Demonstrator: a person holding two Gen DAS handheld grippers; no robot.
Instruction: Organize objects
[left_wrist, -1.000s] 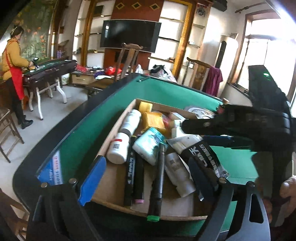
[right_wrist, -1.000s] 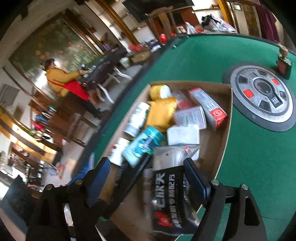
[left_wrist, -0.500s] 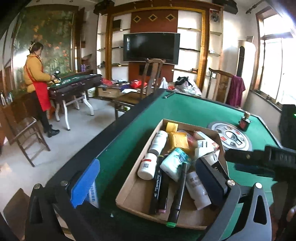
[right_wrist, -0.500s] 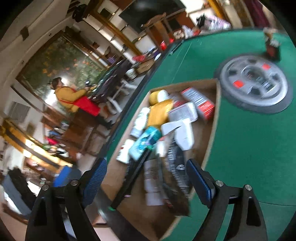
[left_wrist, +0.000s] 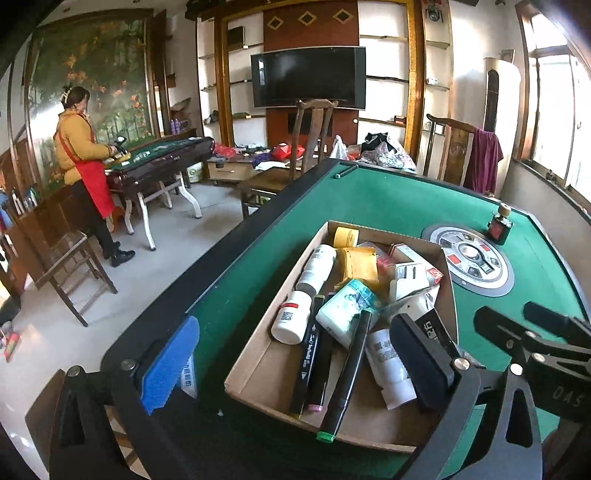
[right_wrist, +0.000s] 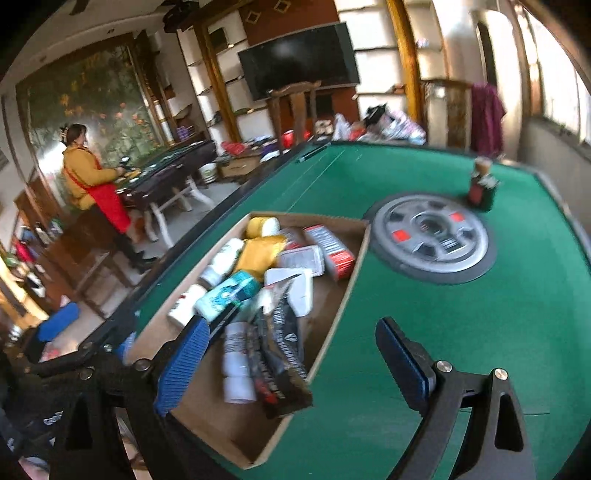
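Observation:
A shallow cardboard box (left_wrist: 258, 354) (right_wrist: 343, 295) sits on the green felt table (left_wrist: 388, 199). It holds several items: white bottles (left_wrist: 291, 321), black markers (left_wrist: 347, 373), a teal packet (left_wrist: 347, 306), a yellow packet (left_wrist: 358, 264), small cartons (right_wrist: 328, 251) and a black pouch (right_wrist: 277, 354). My left gripper (left_wrist: 295, 354) is open and empty, raised above the box's near end. My right gripper (right_wrist: 291, 362) is open and empty above the box's near right corner. It shows in the left wrist view (left_wrist: 535, 332).
A round grey dial panel (left_wrist: 469, 258) (right_wrist: 428, 236) is set in the table centre. A small dark bottle (left_wrist: 498, 223) (right_wrist: 480, 184) stands beyond it. A wooden chair (left_wrist: 295, 147) stands at the far edge. A person (left_wrist: 81, 166) works at another table.
Both grippers have pulled up and back from the box. The black pouch that was between the right gripper's fingers now lies in the box.

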